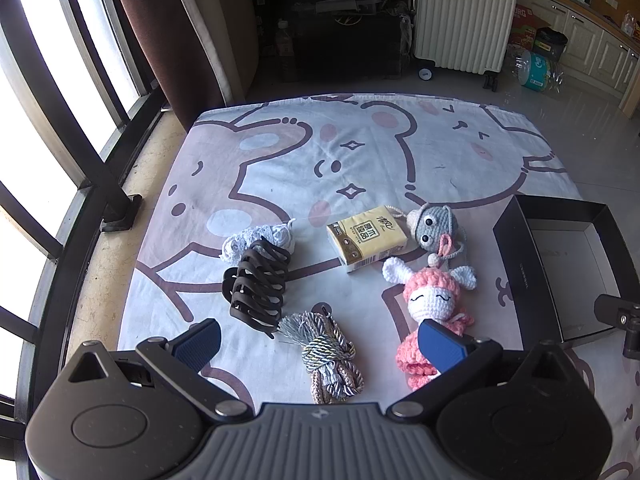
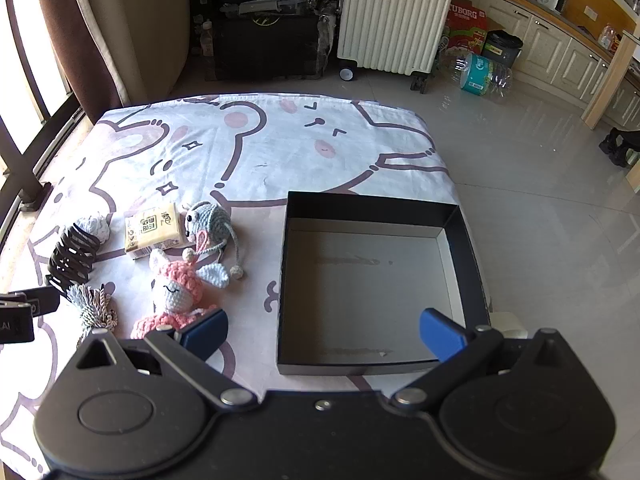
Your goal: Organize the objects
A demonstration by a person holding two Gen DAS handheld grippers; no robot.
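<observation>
In the left wrist view, the left gripper (image 1: 320,346) hung above the near edge of the cartoon-print sheet (image 1: 400,152), its blue-padded jaws spread wide with nothing gripped. The tasselled cord bundle (image 1: 330,354) lay directly between the fingers, just ahead of them. The black hair claw (image 1: 258,288) lay beyond the left finger, touching a white crocheted piece (image 1: 240,242) behind it. The pink crocheted doll (image 1: 430,300) lay by the right finger, which hid its lower part. Farther in, the yellow tissue pack (image 1: 366,238) lay beside the grey crocheted mouse (image 1: 432,224). The black box (image 1: 516,264) stood at the sheet's right edge.

In the right wrist view, the right gripper (image 2: 324,334) was likewise fully released and held nothing. The black box (image 2: 466,248), empty, lay ahead between the fingers at the sheet's right edge. The doll (image 2: 176,292) lay just beyond the left finger, the mouse (image 2: 210,218) and tissue pack (image 2: 150,230) behind it, the hair claw (image 2: 72,258) and cord bundle (image 2: 96,308) toward the left edge.
</observation>
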